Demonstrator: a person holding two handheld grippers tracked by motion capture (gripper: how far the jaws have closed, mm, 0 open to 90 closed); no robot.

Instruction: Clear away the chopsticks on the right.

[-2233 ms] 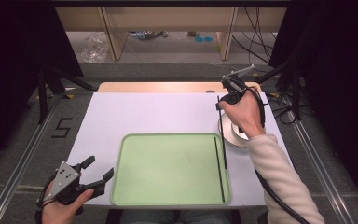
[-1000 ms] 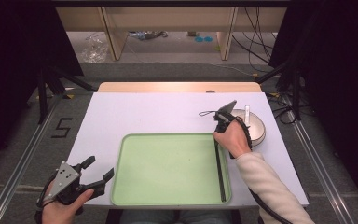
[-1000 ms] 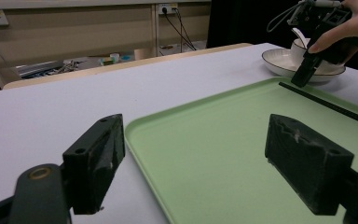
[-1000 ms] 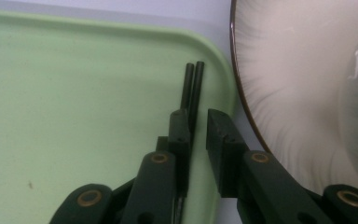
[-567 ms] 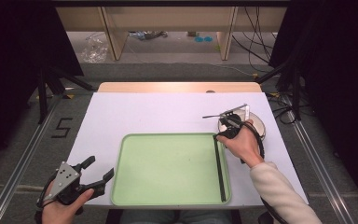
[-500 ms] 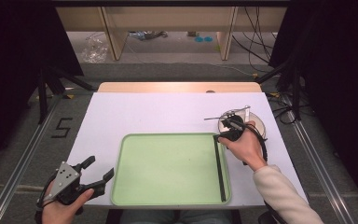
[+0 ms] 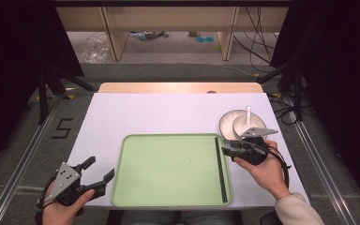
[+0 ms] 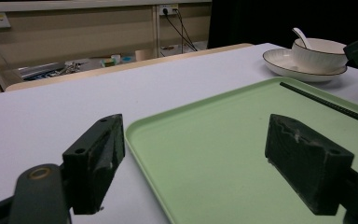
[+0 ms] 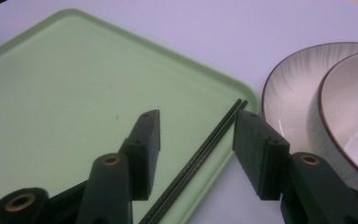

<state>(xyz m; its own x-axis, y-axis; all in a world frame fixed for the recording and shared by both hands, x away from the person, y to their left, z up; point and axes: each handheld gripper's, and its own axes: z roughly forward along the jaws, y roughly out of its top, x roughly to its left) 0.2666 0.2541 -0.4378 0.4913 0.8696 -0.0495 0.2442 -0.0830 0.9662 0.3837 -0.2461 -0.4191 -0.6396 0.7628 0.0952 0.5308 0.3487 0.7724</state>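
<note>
1. High view: The right gripper point(image 7: 229, 147) has come down from the white round bowl point(image 7: 248, 124) at the right of the frame. It now sits at the right edge of the flat light-green plastic tray point(image 7: 168, 168), right at the top end of the pair of thin black chopsticks point(image 7: 220, 171). That pair lies straight along the right side of the tray. I think the hand is about to pick the chopsticks up. The bowl stands on a white round plate point(image 7: 227, 123) with a white spoon point(image 7: 248, 114) in it. The left gripper point(image 7: 96, 180) has stayed at the lower left of the frame, just beside the tray, spread wide and holding nothing. A black number "5" point(image 7: 62, 127) is marked on the floor at the left of the white desk point(image 7: 168, 115).

2. Left gripper view: The spread jaws stand low over the near corner of the tray point(image 8: 223, 154). The chopsticks point(image 8: 328, 105) lie at the far right of the frame. The bowl point(image 8: 319, 53) is at the upper right, with the spoon handle point(image 8: 300, 37) sticking up. No writing can be read here.

3. Right gripper view: The right gripper's jaws are spread apart with the chopsticks point(image 9: 200, 156) lying between them. The jaws are not pinching them yet. The plate point(image 9: 284, 93) is at the right of the frame, just beside the tray's corner point(image 9: 74, 93). No brand or label can be seen.
</note>
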